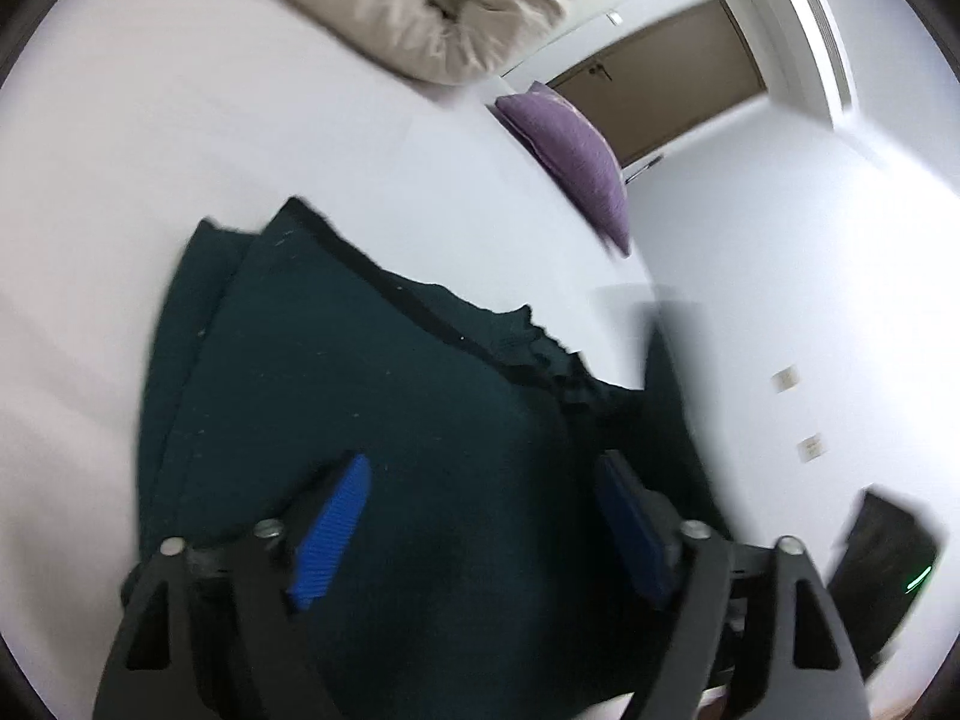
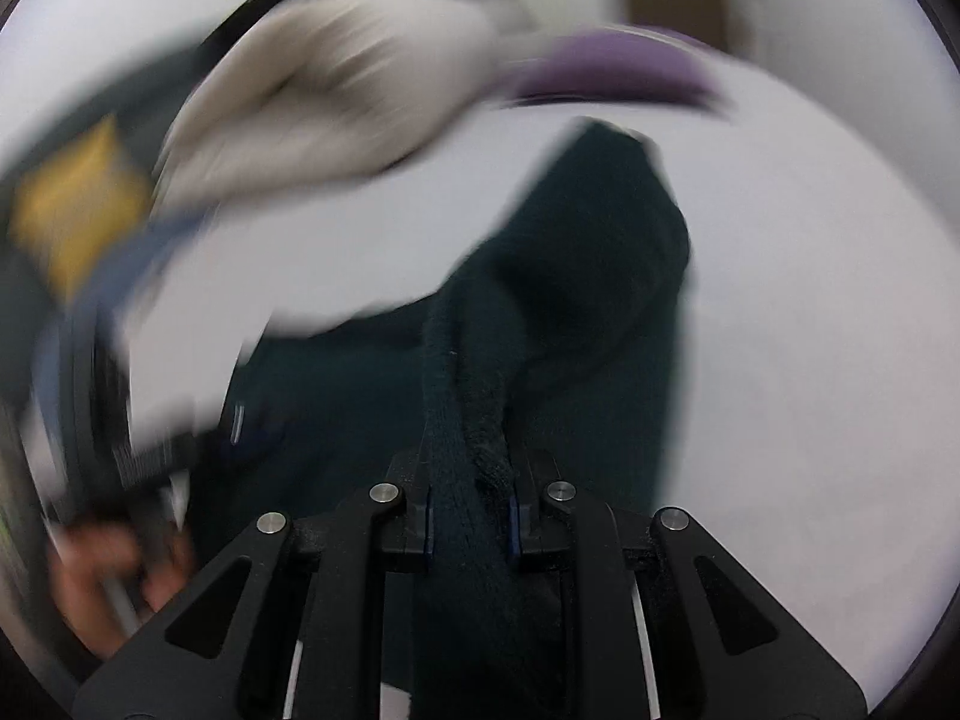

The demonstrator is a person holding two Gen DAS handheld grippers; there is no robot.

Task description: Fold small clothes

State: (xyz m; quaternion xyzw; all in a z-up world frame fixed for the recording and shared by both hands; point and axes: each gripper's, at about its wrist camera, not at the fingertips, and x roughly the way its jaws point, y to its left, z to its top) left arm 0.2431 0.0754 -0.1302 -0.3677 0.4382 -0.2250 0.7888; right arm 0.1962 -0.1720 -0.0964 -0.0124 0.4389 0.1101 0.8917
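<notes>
Dark teal knit garment (image 1: 336, 372), ribbed, with a black-trimmed edge, lies on the white bed (image 1: 180, 150). Right tongs (image 2: 470, 519) pinch a bunched fold of it; left tongs (image 1: 480, 516) gape wide above it, blue pads bare. Only the left view shows the purple pillow (image 1: 570, 150) sharply, beyond the garment.

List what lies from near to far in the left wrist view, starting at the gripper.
left gripper, open → dark green garment → white bed → purple pillow → brown door
</notes>
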